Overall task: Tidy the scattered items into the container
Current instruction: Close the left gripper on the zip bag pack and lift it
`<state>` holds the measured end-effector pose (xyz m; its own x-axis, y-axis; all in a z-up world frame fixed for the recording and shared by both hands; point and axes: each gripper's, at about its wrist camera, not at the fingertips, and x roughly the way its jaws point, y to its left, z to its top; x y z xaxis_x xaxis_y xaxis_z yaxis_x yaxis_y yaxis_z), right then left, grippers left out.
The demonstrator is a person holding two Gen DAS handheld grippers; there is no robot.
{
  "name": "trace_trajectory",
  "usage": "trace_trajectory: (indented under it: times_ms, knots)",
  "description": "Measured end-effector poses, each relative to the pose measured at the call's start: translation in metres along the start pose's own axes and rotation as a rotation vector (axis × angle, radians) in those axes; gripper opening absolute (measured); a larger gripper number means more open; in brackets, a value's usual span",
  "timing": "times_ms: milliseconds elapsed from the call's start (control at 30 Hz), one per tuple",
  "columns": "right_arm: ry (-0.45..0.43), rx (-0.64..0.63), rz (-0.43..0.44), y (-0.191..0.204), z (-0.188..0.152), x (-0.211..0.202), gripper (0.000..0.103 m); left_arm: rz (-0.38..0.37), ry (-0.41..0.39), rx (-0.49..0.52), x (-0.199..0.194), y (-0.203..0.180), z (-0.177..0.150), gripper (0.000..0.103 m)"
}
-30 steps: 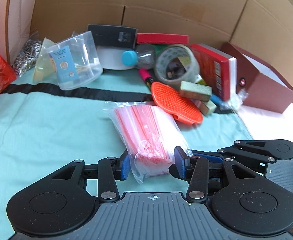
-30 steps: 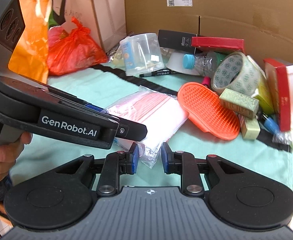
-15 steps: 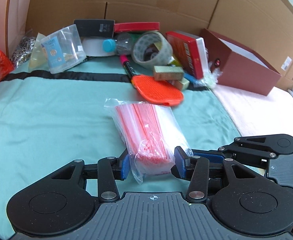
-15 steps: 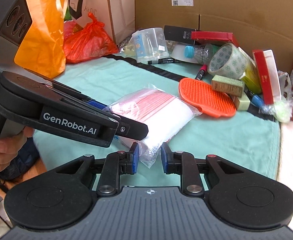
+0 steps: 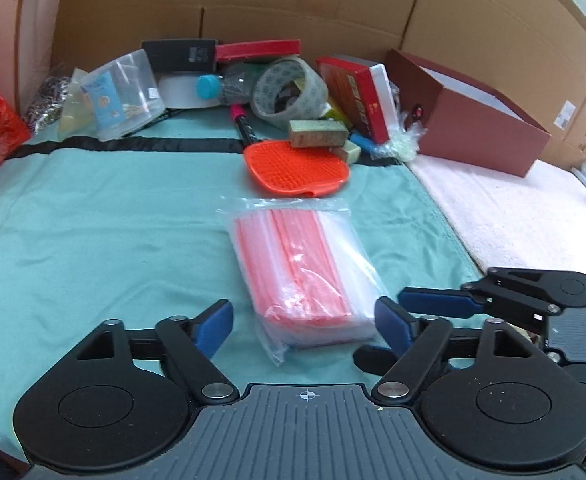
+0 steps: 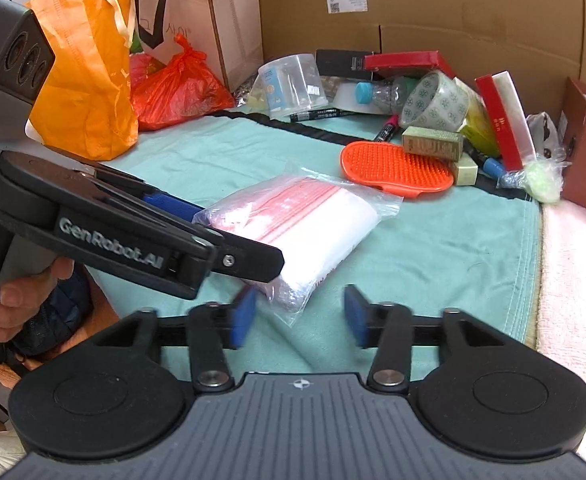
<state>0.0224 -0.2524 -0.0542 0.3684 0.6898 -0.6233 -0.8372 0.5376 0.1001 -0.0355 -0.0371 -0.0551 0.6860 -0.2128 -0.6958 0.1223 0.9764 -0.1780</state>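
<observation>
Zip-bag packet (image 5: 307, 276), clear with red strips, lies flat on the teal cloth (image 5: 93, 232), just ahead of both grippers and touched by neither. Maroon box (image 5: 473, 120) sits open at the far right on the pink towel (image 5: 513, 220); its inside is out of sight. Clear tub (image 5: 123, 92) lies tipped on its side with a blue-labelled packet within. Half a second ago both sets of fingers pinched the packet; now the left gripper (image 5: 303, 324) and the right gripper (image 6: 299, 314) stand spread wide, released. Only the right view shows the orange bag (image 6: 89, 76), the paper shopping bag (image 6: 197, 20) and the hand (image 6: 21, 292) on the left handle; the left view alone shows the box's open top.
</observation>
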Motion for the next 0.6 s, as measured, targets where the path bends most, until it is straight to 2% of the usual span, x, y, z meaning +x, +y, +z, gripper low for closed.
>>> trace_trajectory:
  times_ms: [100,300,467,533,567,600]
  knots:
    - [-0.005,-0.014,0.008,0.0,0.0,0.003,0.068,-0.018,0.001,-0.018,0.005,0.008,0.006,0.092]
    - [-0.032,0.014,-0.002,-0.008,0.009,0.012,0.07,-0.056,0.052,-0.051,0.031,0.017,0.02,0.09]
    - [-0.032,0.014,0.016,-0.01,0.013,0.02,0.076,-0.07,0.052,-0.02,0.038,0.015,0.032,0.09]
    - [-0.032,0.016,0.016,-0.009,0.013,0.023,0.076,-0.07,0.07,-0.013,0.043,0.016,0.034,0.084]
    - [-0.029,0.018,0.02,-0.009,0.013,0.024,0.076,-0.092,0.079,-0.014,0.044,0.018,0.034,0.074]
    - [-0.026,0.017,0.027,-0.009,0.012,0.024,0.076,-0.11,0.087,-0.02,0.045,0.02,0.035,0.07]
